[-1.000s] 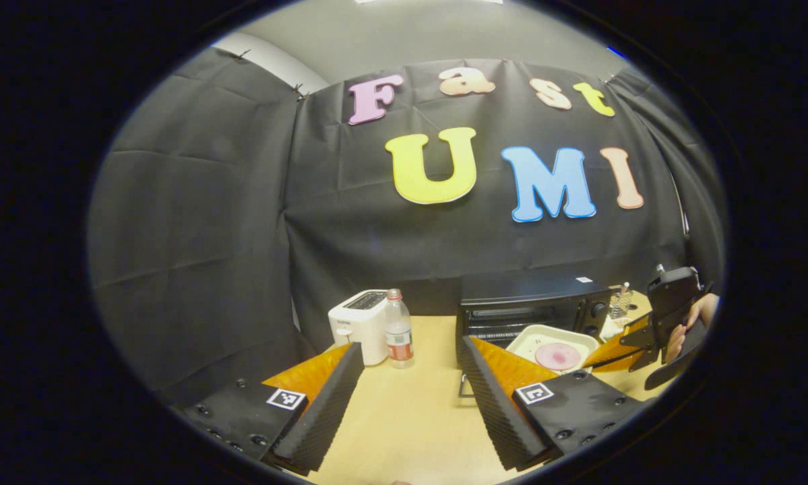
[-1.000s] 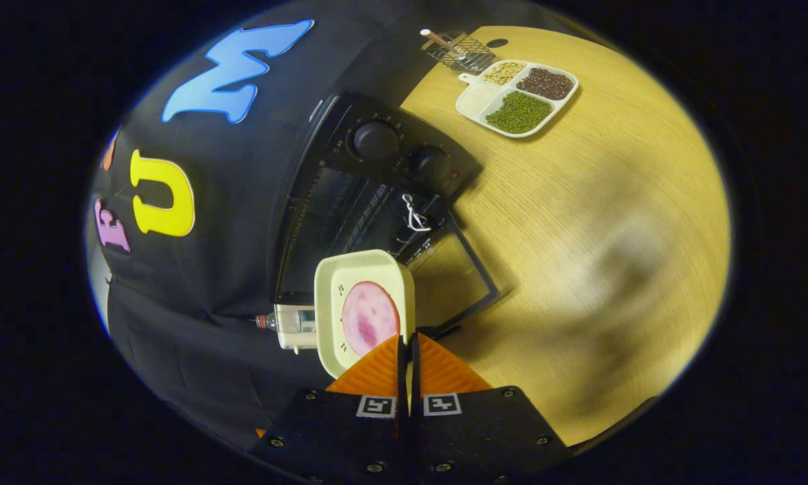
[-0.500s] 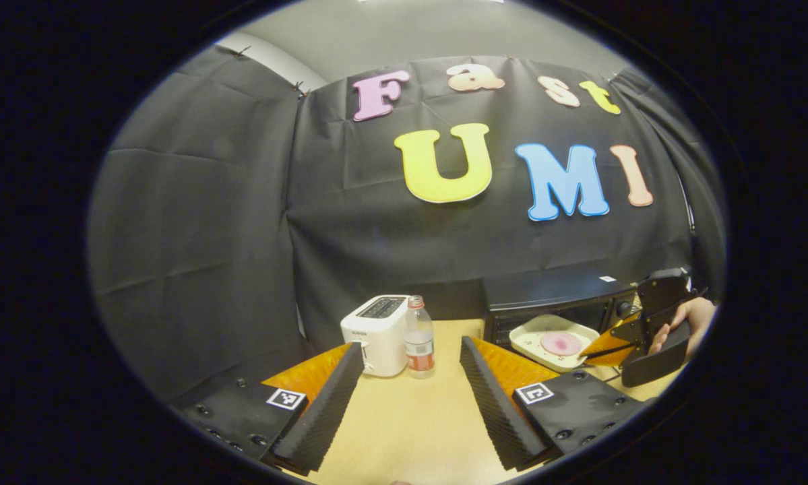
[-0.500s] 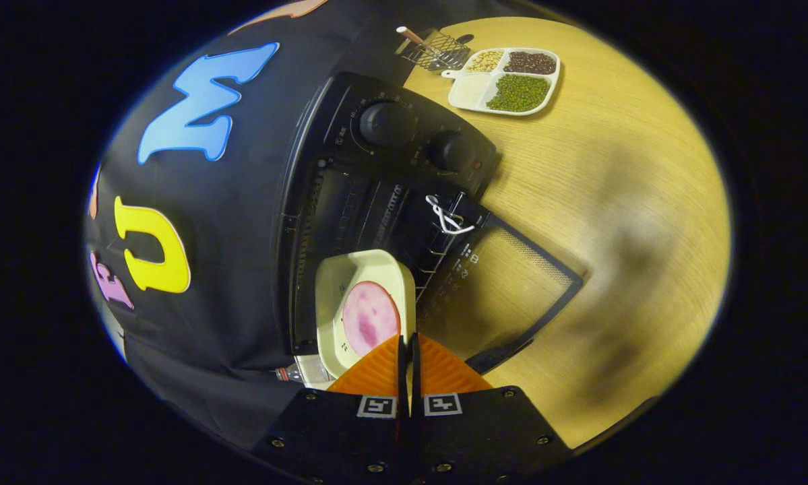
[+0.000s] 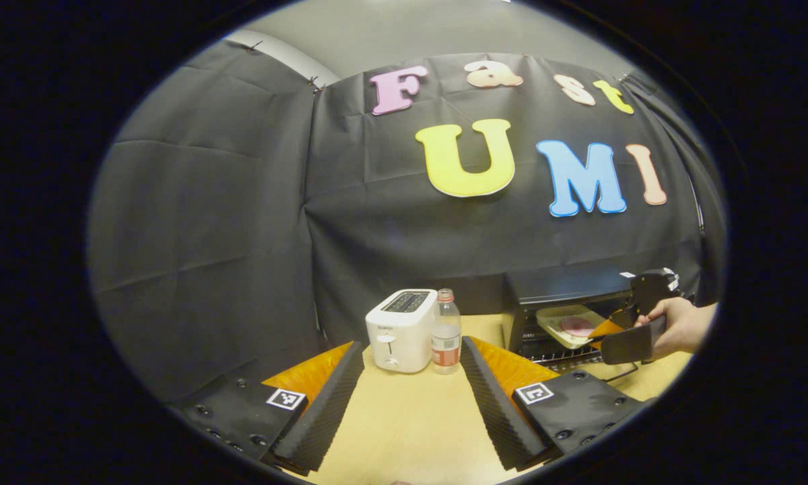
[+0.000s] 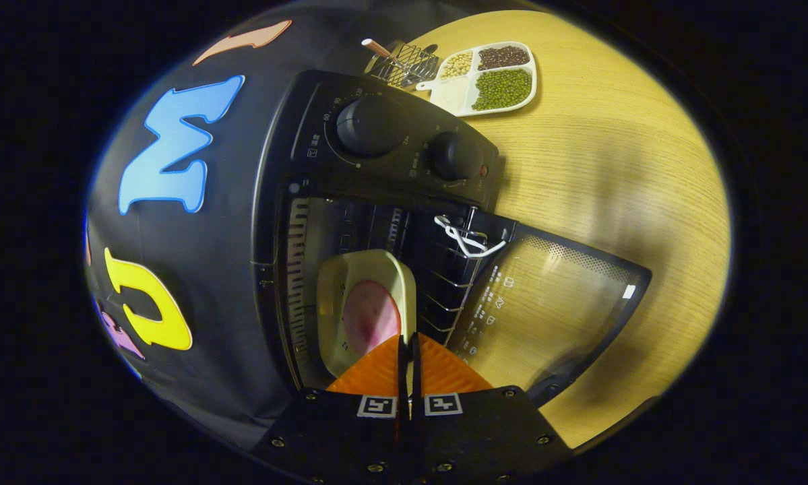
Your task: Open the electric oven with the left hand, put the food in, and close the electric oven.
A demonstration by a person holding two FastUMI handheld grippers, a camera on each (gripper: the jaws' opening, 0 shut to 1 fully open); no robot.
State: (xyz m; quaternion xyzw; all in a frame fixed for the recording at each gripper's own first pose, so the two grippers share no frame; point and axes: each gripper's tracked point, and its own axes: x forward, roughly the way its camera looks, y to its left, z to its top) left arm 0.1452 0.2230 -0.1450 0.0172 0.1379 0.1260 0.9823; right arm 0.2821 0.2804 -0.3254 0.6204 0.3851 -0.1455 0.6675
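The black electric oven (image 6: pixel 377 135) stands with its glass door (image 6: pixel 552 303) folded down flat on the table. My right gripper (image 6: pixel 407 340) is shut on the rim of a cream tray (image 6: pixel 360 276) that carries a round pink slice of food (image 6: pixel 370 316). The tray's far end is inside the oven's mouth, above the wire rack (image 6: pixel 444 269). In the left gripper view the oven (image 5: pixel 565 289) is at the far right with the tray (image 5: pixel 572 323) going in, held by the right gripper (image 5: pixel 606 330) and a hand (image 5: pixel 676 323). My left gripper (image 5: pixel 410 377) is open over bare table.
A white toaster (image 5: pixel 401 330) and a clear bottle (image 5: pixel 446 331) stand ahead of my left gripper. Right of the oven sit a divided dish of beans (image 6: pixel 488 77) and a small wire basket (image 6: pixel 404 64). Wooden table (image 6: pixel 612 175) stretches beyond the door.
The right gripper has carried the tray forward from in front of the oven into its opening. The left gripper has drawn back and left, so the oven has slid to its view's right edge.
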